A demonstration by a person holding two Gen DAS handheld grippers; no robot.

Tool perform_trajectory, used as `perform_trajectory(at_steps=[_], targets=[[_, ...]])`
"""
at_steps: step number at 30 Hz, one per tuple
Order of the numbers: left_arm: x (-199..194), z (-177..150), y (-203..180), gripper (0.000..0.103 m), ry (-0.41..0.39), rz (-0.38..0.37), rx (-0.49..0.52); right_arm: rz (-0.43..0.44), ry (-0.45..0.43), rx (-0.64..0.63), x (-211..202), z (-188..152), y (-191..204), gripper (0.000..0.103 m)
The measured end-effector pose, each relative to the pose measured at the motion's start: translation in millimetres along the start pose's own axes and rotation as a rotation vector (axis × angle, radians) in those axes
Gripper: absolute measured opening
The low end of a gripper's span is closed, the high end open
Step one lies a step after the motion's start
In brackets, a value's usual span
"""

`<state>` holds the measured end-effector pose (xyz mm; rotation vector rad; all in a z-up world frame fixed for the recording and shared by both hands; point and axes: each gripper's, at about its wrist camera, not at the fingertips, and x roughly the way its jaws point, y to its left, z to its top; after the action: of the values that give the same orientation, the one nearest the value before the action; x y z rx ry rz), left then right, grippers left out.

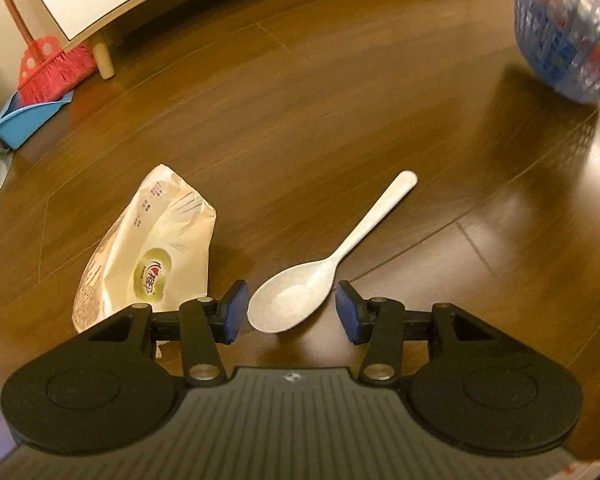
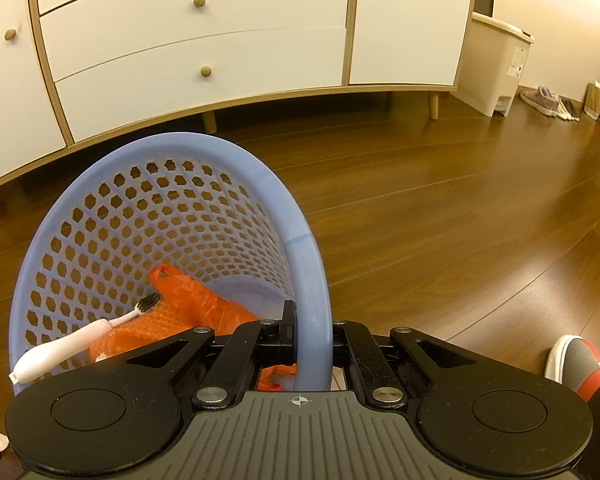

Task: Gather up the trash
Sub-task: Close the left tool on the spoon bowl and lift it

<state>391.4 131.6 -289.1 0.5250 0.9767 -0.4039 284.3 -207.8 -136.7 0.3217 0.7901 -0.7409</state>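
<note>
A white plastic spoon [image 1: 320, 272] lies on the wooden floor, its bowl between the blue pads of my left gripper [image 1: 292, 312], which is open and not touching it. A cream snack bag [image 1: 152, 256] lies just left of the spoon, partly under the left finger. My right gripper [image 2: 312, 332] is shut on the rim of a blue perforated basket [image 2: 172, 208], tilted toward the camera. Inside the basket lie an orange plastic bag [image 2: 196, 308] and a white toothbrush [image 2: 80, 340]. The same basket [image 1: 568, 28] shows at the far right in the left wrist view.
A white cabinet on wooden legs [image 2: 204, 40] stands behind the basket. A red broom [image 1: 52, 68] and blue dustpan [image 1: 24, 116] rest far left. A beige bin [image 2: 496, 68] and shoes [image 2: 548, 102] stand at the far right wall. A slipper [image 2: 576, 364] is near right.
</note>
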Motion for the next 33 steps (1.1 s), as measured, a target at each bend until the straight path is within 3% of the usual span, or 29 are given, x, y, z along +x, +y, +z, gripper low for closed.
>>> perform_trajectory(at_steps=[8,19,27,30,33], targets=[[16.6,1.4,2.8,0.04,0.038,-0.011,0.005,-0.005,0.0,0.003,0.6,-0.6,1.6,0.001],[-0.8,-3.4,-6.1,0.04,0.065,-0.125,-0.114,-0.01,0.001,0.011,-2.7,-4.7,6.6,0.001],[5.3,2.3,23.8,0.037,0.081,-0.196,-0.329,-0.009,-0.002,0.006,-6.2,-5.8,8.1,0.001],[10.0,-0.7,25.1,0.028,0.105,-0.193,-0.349,-0.008,-0.002,0.006,-6.3,-4.8,6.5,0.001],[10.4,-2.0,21.4,0.011,0.102,-0.182,-0.356,-0.007,-0.001,0.003,-7.0,-4.3,5.4,0.001]])
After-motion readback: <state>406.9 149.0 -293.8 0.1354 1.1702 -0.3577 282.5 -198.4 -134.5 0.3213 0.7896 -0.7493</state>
